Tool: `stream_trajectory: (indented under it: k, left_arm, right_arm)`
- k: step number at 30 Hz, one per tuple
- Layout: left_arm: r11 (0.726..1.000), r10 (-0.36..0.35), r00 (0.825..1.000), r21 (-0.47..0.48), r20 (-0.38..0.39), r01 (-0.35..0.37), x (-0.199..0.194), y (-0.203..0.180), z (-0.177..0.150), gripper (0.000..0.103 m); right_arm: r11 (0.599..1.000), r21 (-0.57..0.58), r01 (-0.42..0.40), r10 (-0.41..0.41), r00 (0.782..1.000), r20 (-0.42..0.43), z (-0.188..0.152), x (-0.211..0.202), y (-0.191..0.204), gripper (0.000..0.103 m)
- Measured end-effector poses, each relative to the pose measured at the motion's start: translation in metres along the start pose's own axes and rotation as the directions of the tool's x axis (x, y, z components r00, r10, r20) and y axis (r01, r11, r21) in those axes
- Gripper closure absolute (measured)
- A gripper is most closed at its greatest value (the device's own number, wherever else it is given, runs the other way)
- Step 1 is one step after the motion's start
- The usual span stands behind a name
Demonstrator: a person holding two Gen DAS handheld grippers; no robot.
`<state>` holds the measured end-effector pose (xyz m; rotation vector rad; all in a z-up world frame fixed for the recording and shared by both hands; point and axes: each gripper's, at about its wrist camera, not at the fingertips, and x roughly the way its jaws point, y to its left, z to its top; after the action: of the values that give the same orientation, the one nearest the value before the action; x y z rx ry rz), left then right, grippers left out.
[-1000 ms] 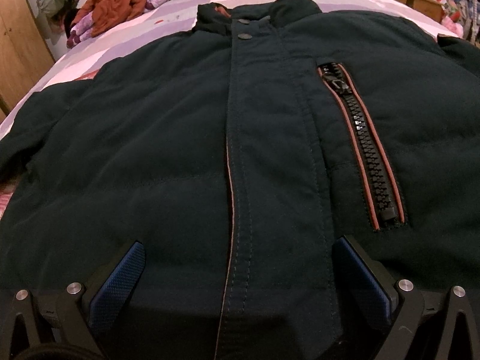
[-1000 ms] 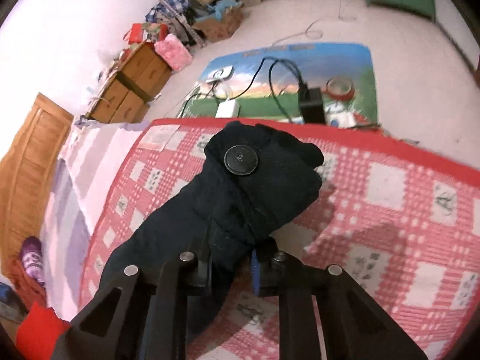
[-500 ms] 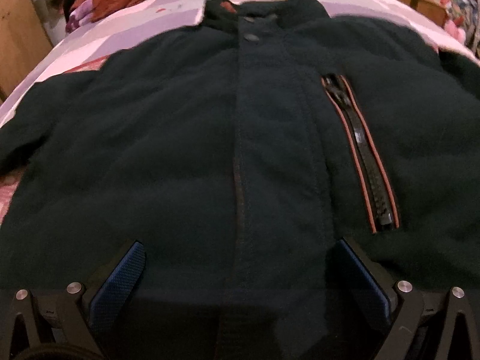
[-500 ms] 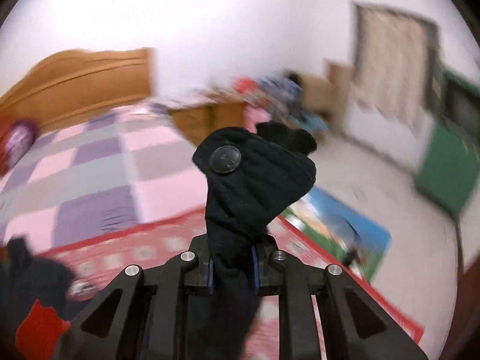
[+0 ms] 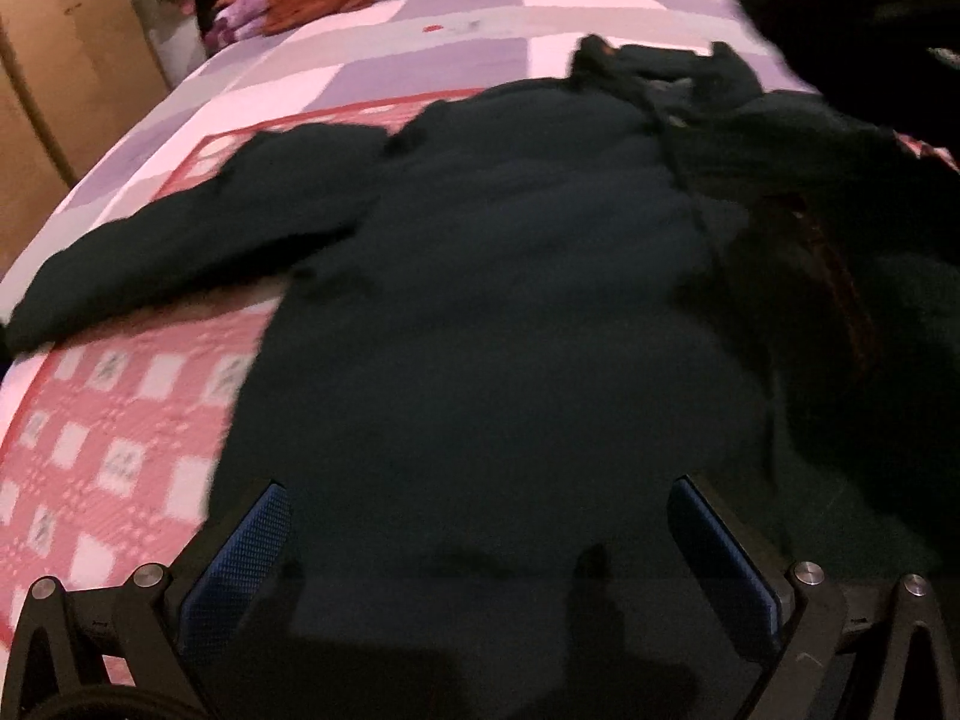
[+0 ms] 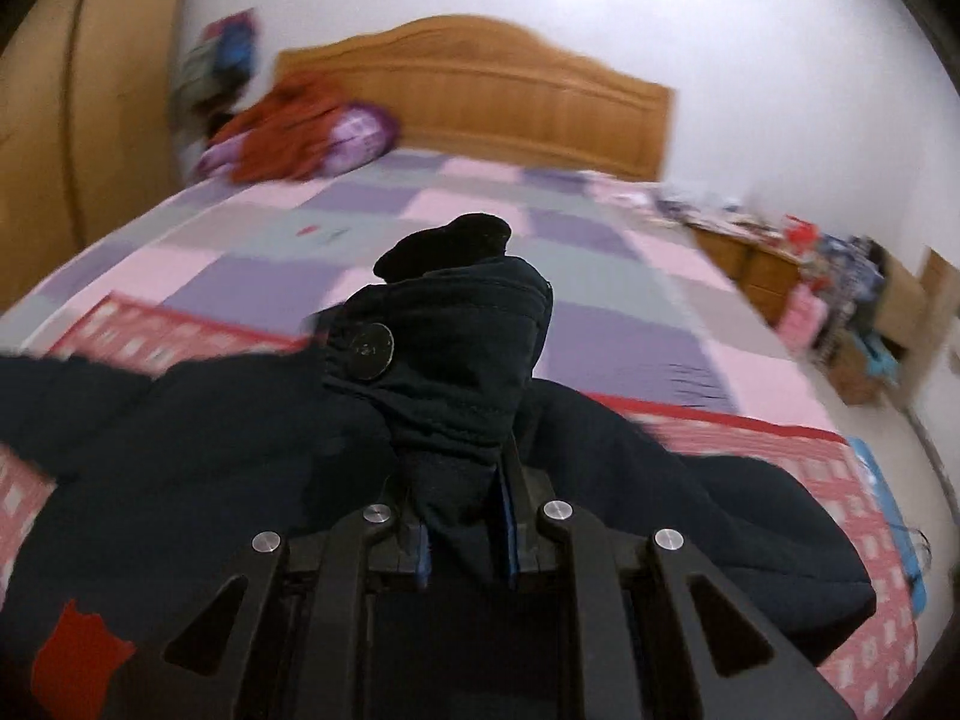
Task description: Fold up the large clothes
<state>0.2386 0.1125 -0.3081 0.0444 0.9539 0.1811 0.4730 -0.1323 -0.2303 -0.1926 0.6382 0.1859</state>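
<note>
Jacket (image 5: pixel 510 312) cloth, dark navy and padded, lies front up across the bed (image 5: pixel 372 60), on a red-and-white checked blanket (image 5: pixel 120 432) that covers the near part of the pink, purple and grey patchwork sheet. Its collar (image 5: pixel 660 69) points toward the headboard (image 6: pixel 498 90). One sleeve (image 5: pixel 180 240) stretches out flat to the left in the left wrist view, its end near the bed's edge. The front closure runs down the middle as a faint seam, and a rust-trimmed chest zipper (image 5: pixel 828 276) shows blurred to the right of it.

The other sleeve's cuff (image 6: pixel 456 360) is off the bed, bunched and standing up, with a round dark snap button (image 6: pixel 367 351) on its tab. The right gripper (image 6: pixel 465 540) is clenched on this cuff, the cloth pinched tight between the blue pads, above the jacket's body.

The left gripper (image 5: pixel 480 546) hovers over the jacket's lower front with its jaws spread wide, blue pads (image 5: pixel 240 558) apart and nothing between them.

Farther off, a pile of orange and purple clothes (image 6: pixel 300 132) sits at the head of the bed beside a wooden wardrobe (image 6: pixel 78 120), and a cluttered low cabinet (image 6: pixel 750 258) stands along the other side.
</note>
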Motion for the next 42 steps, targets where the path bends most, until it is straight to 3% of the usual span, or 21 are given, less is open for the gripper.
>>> stream_trajectory:
  k: [6,11,17,19,22,23,25,28,30,34,38,42]
  left_arm:
    - [1.000,0.006,1.000,-0.022,-0.020,-0.007,-0.005,0.033,-0.017,0.000]
    - [0.998,0.012,1.000,-0.059,-0.025,-0.013,-0.005,0.053,-0.026,0.000]
    - [0.997,0.014,0.999,-0.076,-0.049,-0.018,0.000,0.065,-0.033,0.000]
    - [0.997,0.009,0.998,-0.078,-0.057,-0.014,0.001,0.065,-0.033,0.000]
    - [0.997,0.000,0.998,-0.078,-0.056,-0.005,0.002,0.063,-0.033,0.000]
    - [0.997,-0.003,0.998,-0.080,-0.056,-0.001,0.003,0.062,-0.033,0.000]
    - [0.996,-0.007,0.998,-0.085,-0.061,0.002,0.005,0.061,-0.031,0.000]
    - [0.996,-0.011,0.998,-0.093,-0.066,0.005,0.007,0.060,-0.028,0.000]
    - [0.996,-0.008,0.998,-0.088,-0.063,0.003,0.008,0.059,-0.026,0.000]
    - [0.995,-0.006,0.999,-0.096,-0.050,0.001,0.012,0.061,-0.017,0.000]
    - [0.995,-0.008,1.000,-0.104,-0.017,0.006,0.019,0.058,0.004,0.000]
    - [0.994,-0.026,1.000,-0.110,0.012,0.027,0.028,0.050,0.035,0.000]
  right_arm:
    - [0.994,-0.081,-0.069,0.063,0.994,-0.084,-0.011,0.041,0.096,0.085]
    - [0.986,-0.135,-0.093,0.068,0.982,-0.178,-0.034,0.077,0.131,0.085]
    - [0.949,-0.282,-0.143,0.039,0.939,-0.343,-0.074,0.122,0.170,0.080]
    - [0.912,-0.392,-0.120,-0.006,0.952,-0.307,-0.083,0.121,0.183,0.077]
    - [0.894,-0.436,-0.106,-0.026,0.958,-0.285,-0.088,0.114,0.192,0.068]
    - [0.894,-0.431,-0.118,-0.010,0.959,-0.283,-0.090,0.109,0.193,0.064]
    - [0.898,-0.406,-0.168,0.049,0.956,-0.288,-0.092,0.097,0.194,0.046]
    - [0.931,-0.255,-0.262,0.202,0.950,-0.240,-0.082,0.066,0.176,0.045]
    - [0.949,-0.153,-0.277,0.244,0.948,-0.202,-0.077,0.047,0.155,0.045]
    - [0.971,-0.060,-0.231,0.220,0.965,-0.146,-0.079,0.019,0.113,0.045]
    - [0.995,-0.049,-0.089,0.083,0.991,-0.104,-0.080,0.006,0.064,0.044]
    - [1.000,-0.010,-0.013,0.011,0.988,-0.157,-0.080,0.022,0.031,0.040]
